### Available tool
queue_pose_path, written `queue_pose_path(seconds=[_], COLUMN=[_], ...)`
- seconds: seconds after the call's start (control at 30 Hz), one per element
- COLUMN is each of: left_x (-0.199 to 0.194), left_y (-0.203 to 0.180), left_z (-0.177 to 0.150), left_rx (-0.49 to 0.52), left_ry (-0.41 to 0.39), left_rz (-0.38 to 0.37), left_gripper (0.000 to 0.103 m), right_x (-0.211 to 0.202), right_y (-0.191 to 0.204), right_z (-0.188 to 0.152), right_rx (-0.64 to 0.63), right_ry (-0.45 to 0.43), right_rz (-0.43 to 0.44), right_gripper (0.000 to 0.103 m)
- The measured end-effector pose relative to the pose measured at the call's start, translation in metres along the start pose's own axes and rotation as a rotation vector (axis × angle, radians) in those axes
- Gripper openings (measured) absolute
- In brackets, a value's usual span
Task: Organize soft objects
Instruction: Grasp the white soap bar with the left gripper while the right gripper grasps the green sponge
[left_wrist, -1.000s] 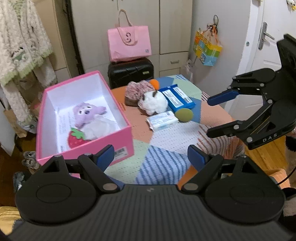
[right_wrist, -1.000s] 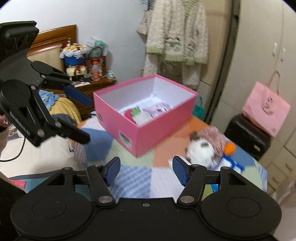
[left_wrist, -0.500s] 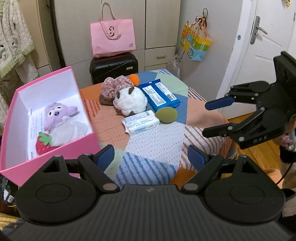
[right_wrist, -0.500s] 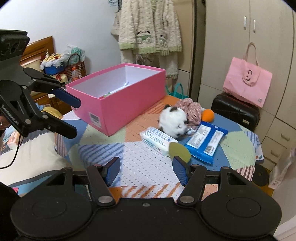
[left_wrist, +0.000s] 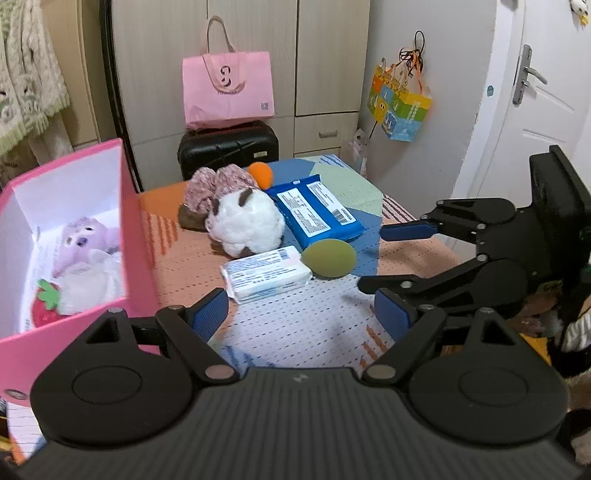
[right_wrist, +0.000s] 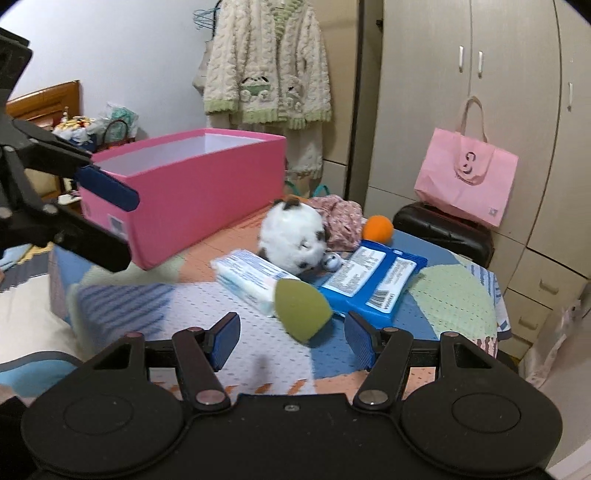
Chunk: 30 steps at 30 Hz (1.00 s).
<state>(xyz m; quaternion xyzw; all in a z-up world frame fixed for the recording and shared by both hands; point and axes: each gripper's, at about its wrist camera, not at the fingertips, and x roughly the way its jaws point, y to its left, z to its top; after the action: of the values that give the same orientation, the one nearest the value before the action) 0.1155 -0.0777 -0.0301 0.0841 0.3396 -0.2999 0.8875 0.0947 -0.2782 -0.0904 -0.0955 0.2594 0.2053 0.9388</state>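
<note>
Two grippers, left gripper (left_wrist: 301, 314) and right gripper (right_wrist: 291, 334), jaws apart, empty. Green sponge (right_wrist: 301, 308) just ahead on tabletop (left_wrist: 295, 325); beside it white packet (left_wrist: 266, 273), blue packet (left_wrist: 316, 210) with unreadable labels, white plush (left_wrist: 245, 223). Pink box (left_wrist: 138, 258) holds purple plush (left_wrist: 83, 240), strawberry (left_wrist: 44, 306).

The left gripper (left_wrist: 301, 314) is held pointing downward at a slant, and its jaws are kept wide apart with nothing between the blue pads. The right gripper (right_wrist: 291, 334) is also tilted downward, its jaws parted less widely and empty. In the left wrist view the right gripper is seen at 3 o'clock; in the right wrist view the left one is seen at 9 o'clock.
</note>
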Motion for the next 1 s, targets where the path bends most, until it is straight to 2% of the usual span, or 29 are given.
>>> queue_pose_path(seconds=[0.13, 0.23, 0.6, 0.67, 0.7, 0.73, 1.0], left_x=[0.019, 0.028, 0.054, 0.060, 0.063, 0.066, 0.092], left_y=[-0.002, -0.004, -0.002, -0.002, -0.003, -0.003, 0.000], left_z=[0.001, 0.000, 0.005, 0.004, 0.004, 0.004, 0.002], left_rx=[-0.012, -0.010, -0.003, 0.003, 0.005, 0.008, -0.042], left_ry=[0.004, -0.001, -0.041, -0.042, -0.044, -0.045, -0.043], left_rz=[0.017, 0.044, 0.143, 0.158, 0.163, 0.168, 0.185], left_gripper=[0.086, 0.086, 0.086, 0.086, 0.086, 0.086, 0.086], right_x=[0.013, 0.022, 0.043, 0.045, 0.045, 0.045, 0.035], right_y=[-0.011, -0.016, -0.008, -0.007, -0.007, -0.008, -0.020], right_z=[-0.003, -0.005, -0.007, -0.007, -0.008, -0.008, -0.012], right_rx=[0.014, 0.015, -0.063, -0.063, -0.064, -0.064, 0.033], right_ry=[0.003, 0.011, 0.001, -0.008, -0.012, -0.013, -0.006], right_rz=[-0.008, 0.023, 0.040, 0.034, 0.033, 0.036, 0.008], right_gripper=[0.068, 0.068, 0.066, 0.060, 0.051, 0.047, 0.044])
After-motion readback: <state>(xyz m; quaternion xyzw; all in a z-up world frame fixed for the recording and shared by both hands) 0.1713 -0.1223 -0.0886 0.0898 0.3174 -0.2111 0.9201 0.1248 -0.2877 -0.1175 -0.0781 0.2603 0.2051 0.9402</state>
